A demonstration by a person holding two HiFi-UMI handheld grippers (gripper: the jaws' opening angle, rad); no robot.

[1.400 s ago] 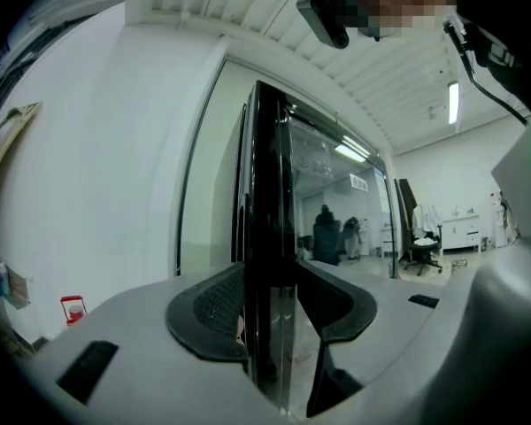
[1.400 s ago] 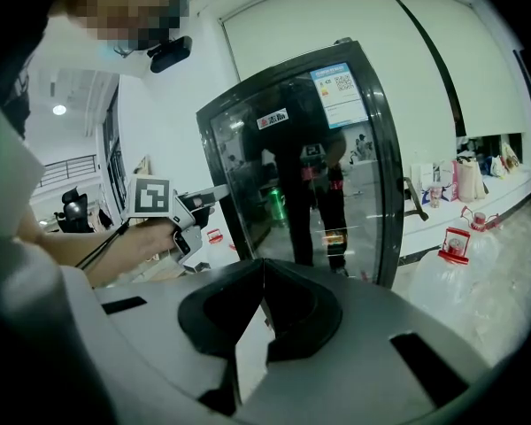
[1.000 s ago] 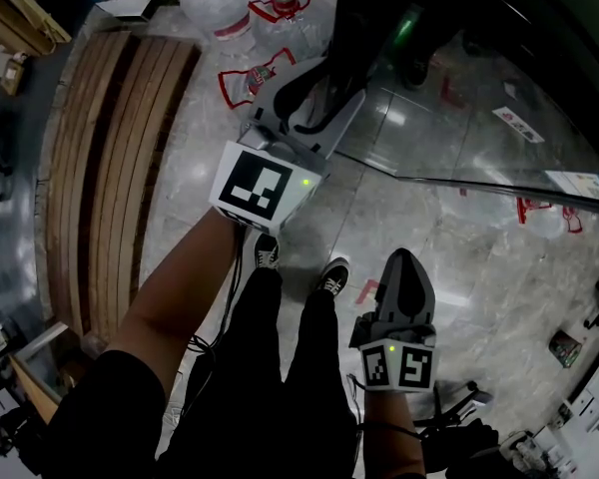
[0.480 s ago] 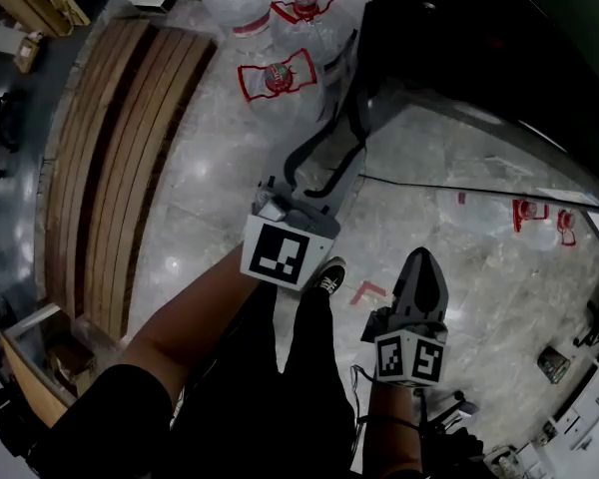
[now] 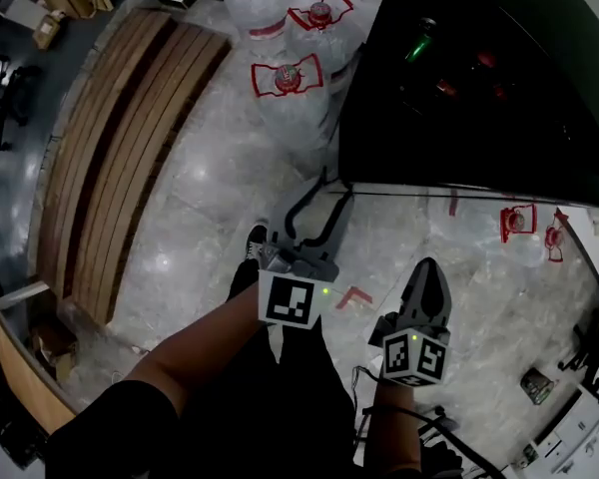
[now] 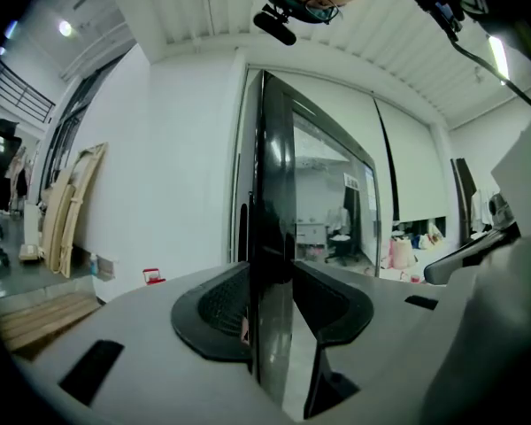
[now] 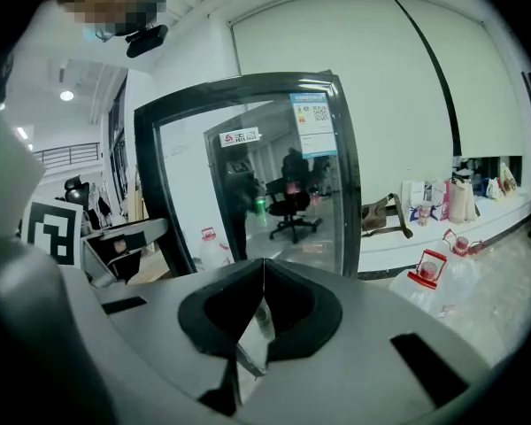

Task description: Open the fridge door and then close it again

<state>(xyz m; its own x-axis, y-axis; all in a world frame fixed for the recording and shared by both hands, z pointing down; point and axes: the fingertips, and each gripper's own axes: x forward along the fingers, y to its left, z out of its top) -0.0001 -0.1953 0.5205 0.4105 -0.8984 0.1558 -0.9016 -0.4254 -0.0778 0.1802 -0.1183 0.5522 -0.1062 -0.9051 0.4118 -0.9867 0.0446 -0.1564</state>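
Planking (image 5: pixel 120 158) of wood slats runs down the far left of the head view, on a grey stone floor (image 5: pixel 200 228). Next right: three large water jugs (image 5: pixel 290 83) with red handles, clustered beside the left edge of the fridge door (image 5: pixel 499 108).

Left gripper (image 5: pixel 335 190): held out at centre, with its tips near the door's lower left corner as seen from above. Its own view shows the door's black edge dead ahead, standing in the gap between the pads. Jaws are partway apart and closing. Whether the pads touch the edge, I cannot tell.

Right gripper (image 5: pixel 426 267): lower and right of centre, apart from the door. Jaws are together with nothing between them.

Door: dark glass in a black frame, filling the upper right of the head view. The right gripper view sees its glass face at an angle.
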